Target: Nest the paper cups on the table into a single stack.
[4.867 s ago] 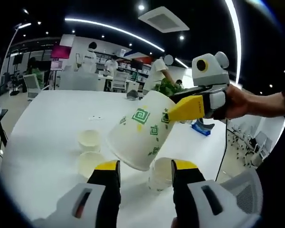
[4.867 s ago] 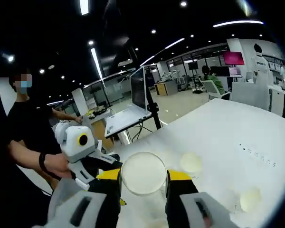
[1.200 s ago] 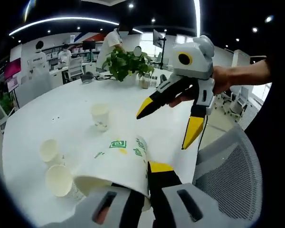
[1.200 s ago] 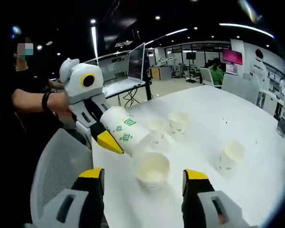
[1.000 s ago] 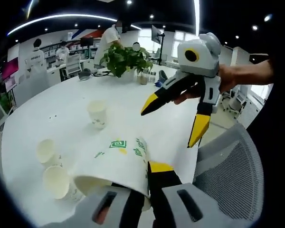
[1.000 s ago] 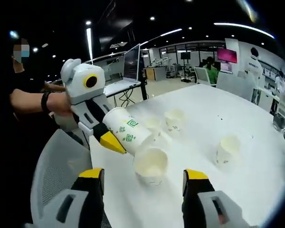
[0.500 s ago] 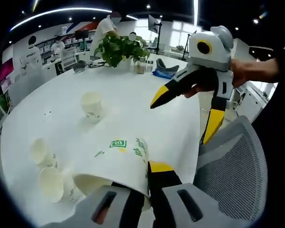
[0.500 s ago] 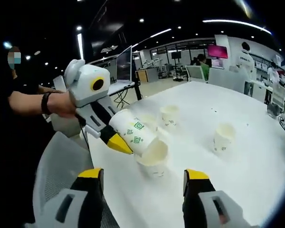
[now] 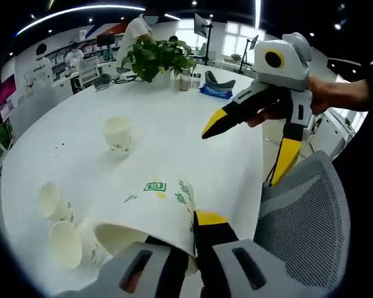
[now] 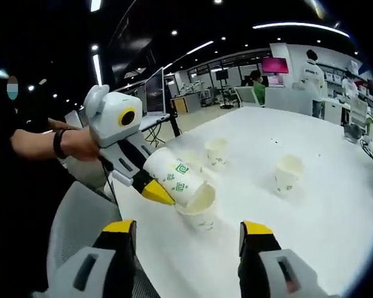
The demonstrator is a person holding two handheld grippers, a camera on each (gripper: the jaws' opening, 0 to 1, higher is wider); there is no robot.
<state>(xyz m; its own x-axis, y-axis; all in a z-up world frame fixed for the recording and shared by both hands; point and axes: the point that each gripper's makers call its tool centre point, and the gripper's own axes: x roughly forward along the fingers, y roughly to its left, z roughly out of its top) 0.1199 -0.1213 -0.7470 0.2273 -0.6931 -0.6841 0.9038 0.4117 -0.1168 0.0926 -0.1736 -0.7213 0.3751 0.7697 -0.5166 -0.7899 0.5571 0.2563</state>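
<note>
White round bench [image 10: 311, 205] carries scattered cups. My left gripper [image 10: 150, 186] pinches the green-patterned white paper cup [image 10: 174, 177], tilted over an upright paper cup [image 10: 200, 214] at 12 o'clock. My right gripper [image 10: 189, 239] is spread, empty. Tilted entry could tip it.

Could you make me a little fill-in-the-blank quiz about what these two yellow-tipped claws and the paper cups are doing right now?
1. The left gripper is shut on a paper cup printed with ____ square patterns.
2. The right gripper has its jaws ____, with nothing between them.
3. The held cup's mouth meets another cup that stands on the ____ table.
4. A potted ____ stands at the table's far edge.

Missing words: green; open; white; plant
</note>
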